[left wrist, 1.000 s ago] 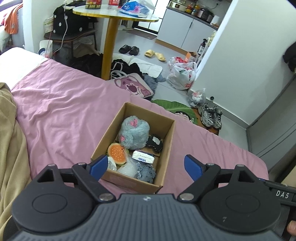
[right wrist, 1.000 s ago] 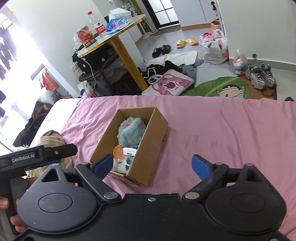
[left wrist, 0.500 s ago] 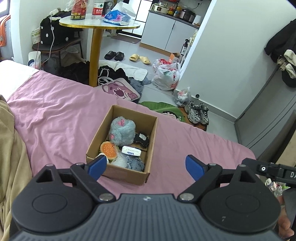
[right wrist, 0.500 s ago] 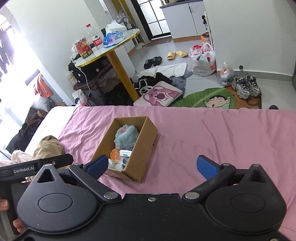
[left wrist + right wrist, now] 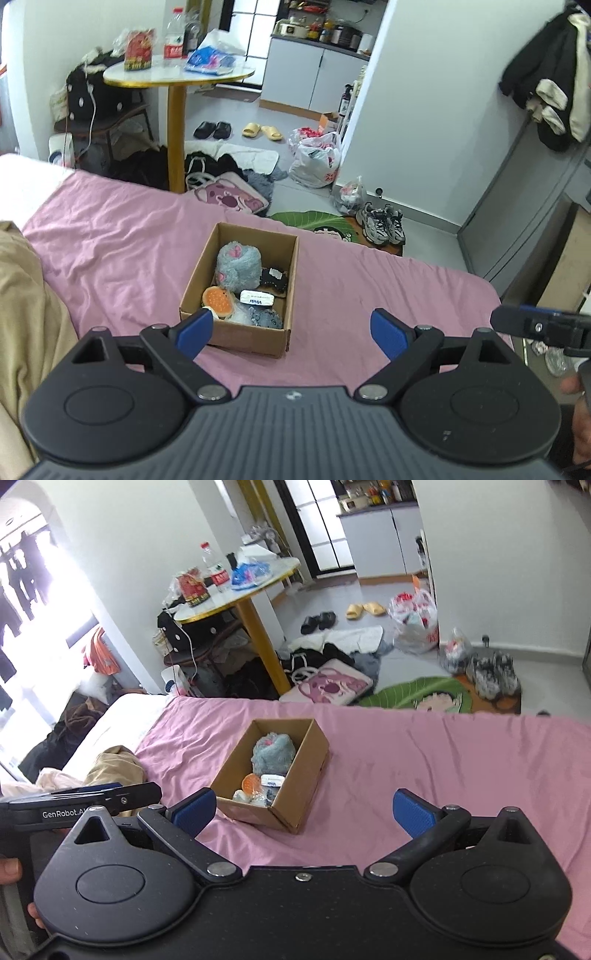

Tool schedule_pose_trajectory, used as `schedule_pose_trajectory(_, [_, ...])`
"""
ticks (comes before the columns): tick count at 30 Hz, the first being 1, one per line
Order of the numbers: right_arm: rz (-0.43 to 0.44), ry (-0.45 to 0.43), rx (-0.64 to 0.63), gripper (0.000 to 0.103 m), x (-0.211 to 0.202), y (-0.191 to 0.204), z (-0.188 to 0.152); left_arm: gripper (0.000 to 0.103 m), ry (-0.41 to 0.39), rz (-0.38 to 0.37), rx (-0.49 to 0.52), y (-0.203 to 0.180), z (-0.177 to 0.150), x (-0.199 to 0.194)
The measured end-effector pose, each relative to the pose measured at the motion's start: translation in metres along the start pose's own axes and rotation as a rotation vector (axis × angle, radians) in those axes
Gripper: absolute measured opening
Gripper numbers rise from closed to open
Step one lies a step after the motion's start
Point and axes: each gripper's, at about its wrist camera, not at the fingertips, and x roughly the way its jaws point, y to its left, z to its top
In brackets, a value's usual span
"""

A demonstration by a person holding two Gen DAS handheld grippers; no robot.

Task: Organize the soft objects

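An open cardboard box sits on the pink bedsheet. Inside lie a grey plush toy, an orange round soft toy, a white tissue pack, a black item and a small grey fuzzy piece. My left gripper hangs open and empty, held back from the box's near wall. My right gripper is likewise open and empty, nearer than the box. The right device's tip shows at the left view's right edge.
A tan blanket lies bunched on the bed's left. Beyond the bed's far edge are a round yellow-legged table, a pink cartoon bag, shoes, plastic bags and clutter on the floor. A hand grips the left device.
Both grippers have pulled back and risen away from the box, which now looks smaller and farther. Both stay open and empty. The box's contents have not moved.
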Motion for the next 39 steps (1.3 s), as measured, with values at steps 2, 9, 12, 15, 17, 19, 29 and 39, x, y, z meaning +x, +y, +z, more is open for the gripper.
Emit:
schedule_pose_trajectory(2, [-0.006, -0.004, -0.007, 0.103, -0.007, 0.003, -0.002, 0.091, -0.007, -0.008, 0.01, -0.003, -0.002, -0.008])
schedule_pose_trajectory(9, [-0.018, 0.002, -0.033, 0.103, -0.014, 0.016, -0.008, 0.091, -0.016, 0.009, 0.015, -0.01, -0.01, -0.025])
schedule_pose_trajectory(12, [-0.037, -0.004, -0.048, 0.103, -0.016, 0.024, -0.01, 0.091, -0.028, 0.021, 0.004, -0.009, -0.012, -0.032])
schedule_pose_trajectory(15, [-0.02, -0.007, -0.067, 0.103, -0.019, 0.03, -0.013, 0.097, -0.012, 0.035, 0.005, -0.008, -0.014, -0.036])
schedule_pose_trajectory(17, [-0.019, -0.012, -0.077, 0.103, -0.022, 0.033, -0.015, 0.099, -0.016, 0.046, 0.008, -0.007, -0.016, -0.04])
schedule_pose_trajectory(19, [-0.008, -0.01, -0.078, 0.103, -0.023, 0.035, -0.015, 0.1, -0.02, 0.055, 0.01, -0.006, -0.018, -0.043])
schedule_pose_trajectory(29, [0.006, 0.008, -0.059, 0.103, -0.027, 0.04, -0.018, 0.102, -0.015, 0.066, 0.02, -0.005, -0.024, -0.053])
schedule_pose_trajectory(39, [0.026, 0.011, -0.037, 0.103, -0.03, 0.037, -0.018, 0.102, -0.023, 0.076, 0.047, -0.009, -0.027, -0.064])
